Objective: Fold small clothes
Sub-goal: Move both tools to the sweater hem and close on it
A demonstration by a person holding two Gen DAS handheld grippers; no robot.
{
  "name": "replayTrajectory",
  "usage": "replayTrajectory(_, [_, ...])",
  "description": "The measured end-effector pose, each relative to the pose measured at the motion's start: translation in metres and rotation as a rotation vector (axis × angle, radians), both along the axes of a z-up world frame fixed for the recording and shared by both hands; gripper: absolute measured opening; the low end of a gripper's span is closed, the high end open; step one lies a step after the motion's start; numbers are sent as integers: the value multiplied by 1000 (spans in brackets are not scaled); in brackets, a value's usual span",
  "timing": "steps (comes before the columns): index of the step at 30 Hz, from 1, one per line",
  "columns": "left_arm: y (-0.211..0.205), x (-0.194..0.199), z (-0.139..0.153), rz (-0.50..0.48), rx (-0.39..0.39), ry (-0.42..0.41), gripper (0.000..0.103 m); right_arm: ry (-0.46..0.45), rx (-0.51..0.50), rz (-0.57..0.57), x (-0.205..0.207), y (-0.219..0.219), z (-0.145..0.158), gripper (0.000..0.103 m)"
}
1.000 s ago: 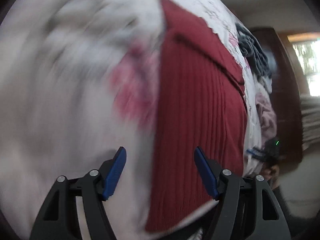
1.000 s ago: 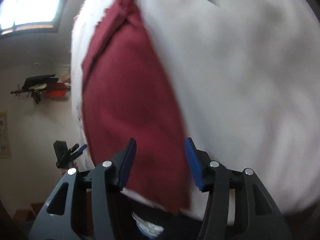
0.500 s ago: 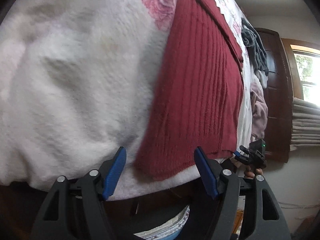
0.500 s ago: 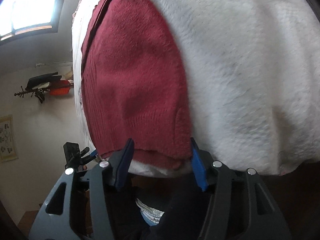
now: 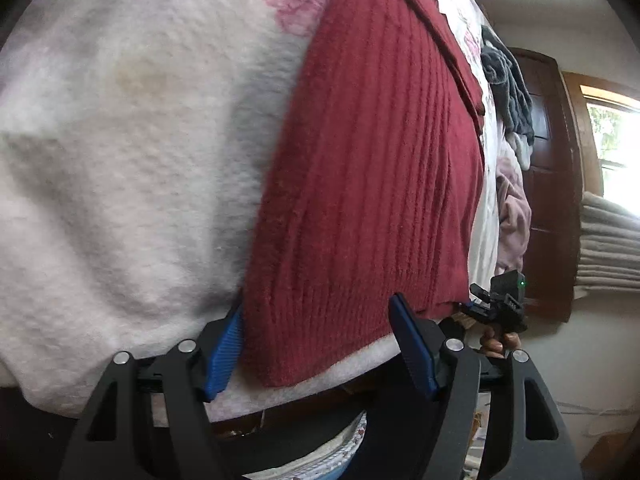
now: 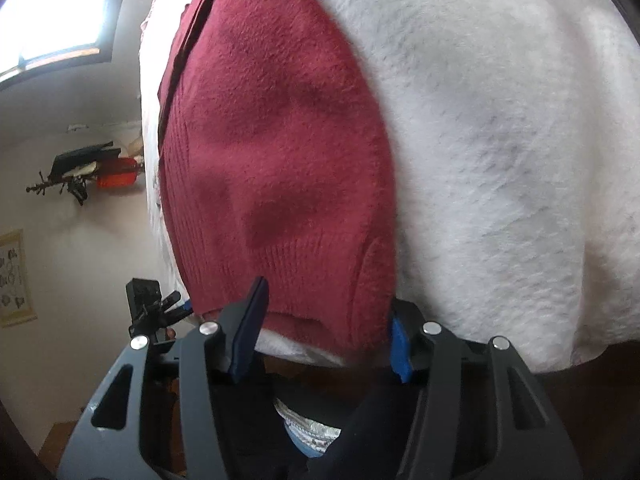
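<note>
Red knit sweater (image 5: 372,184) lying flat on a fluffy white blanket (image 5: 132,152), bottom edge close to both tools. Left gripper (image 5: 320,344) open wide, one blue finger at each side of the near corner, not pinching. Right gripper (image 6: 324,324) open wide too, around the other corner. Heap of grey clothes (image 5: 508,88) farther back.

Knit garment (image 5: 372,184) lay flat on blanket (image 5: 132,152), its near hem at the blanket's front edge. Left gripper (image 5: 320,344) stood at the hem's left corner, right gripper (image 6: 324,320) at its right corner, each with jaws apart astride the corner. Pile of clothes (image 5: 510,92) lay behind the garment, toward the door (image 5: 548,184).
</note>
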State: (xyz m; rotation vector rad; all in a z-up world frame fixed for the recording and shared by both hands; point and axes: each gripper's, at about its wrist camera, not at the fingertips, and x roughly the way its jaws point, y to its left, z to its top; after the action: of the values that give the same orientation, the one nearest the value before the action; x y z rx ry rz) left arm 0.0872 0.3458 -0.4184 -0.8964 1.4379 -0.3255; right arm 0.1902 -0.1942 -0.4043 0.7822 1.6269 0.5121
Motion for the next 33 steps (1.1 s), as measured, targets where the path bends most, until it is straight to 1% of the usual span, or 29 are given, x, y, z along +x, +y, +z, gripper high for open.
replayTrajectory(1, [-1,0,-1,1,-1,-2,67,2,2,9,1,2,0,55])
replayTrajectory(2, [1,-1,-4,2,1,8,56,5,0,13,3,3,0,55])
replayTrajectory(3, [1,-1,-7,2,6,22,36,6,-2,16,4,5,0,55])
replayTrajectory(4, [3,-3,-10,5,17,31,29,10,1,16,4,5,-1,55])
replayTrajectory(5, [7,-5,-13,16,18,39,19,14,2,16,5,4,-2,55])
replayTrajectory(6, [11,-8,-15,34,6,44,16,18,3,15,5,5,-3,54])
replayTrajectory(7, [15,-11,-16,51,-7,46,15,21,6,16,5,4,-3,54])
replayTrajectory(10, [16,-18,-16,80,-21,38,13,29,6,14,3,10,-2,44])
replayTrajectory(12, [16,-20,-16,89,-22,32,10,36,13,7,0,8,-3,32])
replayTrajectory(13, [15,-20,-15,95,-24,29,10,36,21,1,-1,6,-2,29])
replayTrajectory(14, [15,-21,-14,98,-23,26,8,32,22,-5,-2,5,-1,20])
replayTrajectory(15, [15,-20,-13,101,-20,25,8,22,22,-11,-4,4,2,17])
replayTrajectory(17, [14,-19,-12,97,2,26,10,8,-9,-17,-5,-1,6,19])
replayTrajectory(18, [13,-18,-12,98,17,36,16,3,-39,-19,-6,-3,7,32])
replayTrajectory(19, [14,-18,-13,99,11,42,18,9,-56,-33,-6,-8,8,42])
replayTrajectory(20, [15,-18,-13,101,-12,45,26,19,-36,-48,-6,-11,8,49])
replayTrajectory(21, [15,-17,-12,100,-27,42,37,32,-30,-60,-7,-17,8,49])
replayTrajectory(23, [13,-16,-10,91,-28,36,45,43,-40,-63,-9,-21,8,49])
replayTrajectory(27, [12,-15,-12,111,-40,44,49,57,-31,-42,-9,-16,1,50])
replayTrajectory(28, [12,-15,-12,120,-45,45,48,58,-22,-44,-8,-13,-1,50])
replayTrajectory(29, [13,-16,-12,125,-42,46,44,59,-16,-45,-7,-11,-2,50])
replayTrajectory(30, [14,-16,-13,129,-36,49,27,59,-10,-46,-6,-9,-3,49])
replayTrajectory(31, [14,-17,-14,129,-30,54,14,58,-6,-45,-5,-6,-4,46])
replayTrajectory(32, [16,-18,-15,138,-35,57,9,58,-4,-43,-4,-4,-5,34])
replayTrajectory(33, [18,-19,-15,145,-39,56,7,61,-3,-39,-4,-2,-6,15])
